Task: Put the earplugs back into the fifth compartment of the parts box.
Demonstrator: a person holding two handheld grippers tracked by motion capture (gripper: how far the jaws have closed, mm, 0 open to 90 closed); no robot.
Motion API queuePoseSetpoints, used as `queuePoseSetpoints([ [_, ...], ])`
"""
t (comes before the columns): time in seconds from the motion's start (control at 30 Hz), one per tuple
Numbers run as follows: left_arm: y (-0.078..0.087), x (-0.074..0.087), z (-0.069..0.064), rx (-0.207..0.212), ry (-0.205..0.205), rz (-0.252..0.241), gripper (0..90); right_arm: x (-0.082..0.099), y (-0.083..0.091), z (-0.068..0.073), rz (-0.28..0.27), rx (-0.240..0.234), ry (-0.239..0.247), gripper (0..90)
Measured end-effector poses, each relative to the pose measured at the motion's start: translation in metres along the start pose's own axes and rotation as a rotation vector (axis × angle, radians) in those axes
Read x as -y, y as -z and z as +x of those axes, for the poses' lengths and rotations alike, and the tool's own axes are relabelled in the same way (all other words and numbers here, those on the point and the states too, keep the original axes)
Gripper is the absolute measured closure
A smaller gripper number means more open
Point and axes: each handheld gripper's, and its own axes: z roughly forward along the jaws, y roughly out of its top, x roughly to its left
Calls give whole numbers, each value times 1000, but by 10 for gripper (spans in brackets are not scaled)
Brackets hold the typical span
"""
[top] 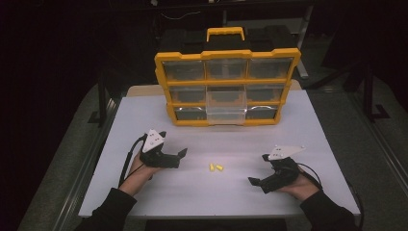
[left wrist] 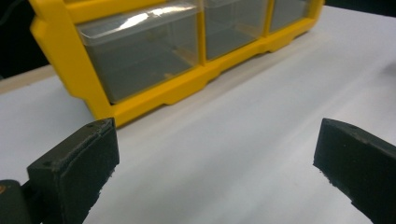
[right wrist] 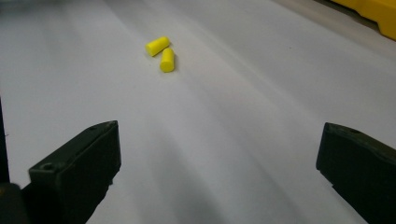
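Lying together on matte white table [top: 288, 144], two stubby yellow foam cylinders [right wrist: 161, 52].

Dim lab: white table [top: 308, 144], parts organizer [top: 226, 86].

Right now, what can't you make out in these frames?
- Drawer contents of the organizer: high view, too small and dim behind clear fronts; left gripper view, glare.
- What the two yellow pieces are: too small.
- Organizer's back: hidden by its own front.
- Left gripper, right gripper: jaw bases cut off by the bottom edge.

Yellow drawer cabinet [top: 227, 86], two earplugs [top: 215, 167] between open left tool [top: 179, 155], right tool [top: 257, 169]
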Motion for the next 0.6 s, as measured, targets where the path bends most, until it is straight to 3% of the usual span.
queuePoseSetpoints([
  [0.27, 13, 12, 0, 61, -16, 7, 0, 0, 1, -1, -4, 1, 0, 0],
  [0.6, 36, 25, 3, 79, 15, 16, 0, 0, 0, 0, -2, -3, -6, 0],
])
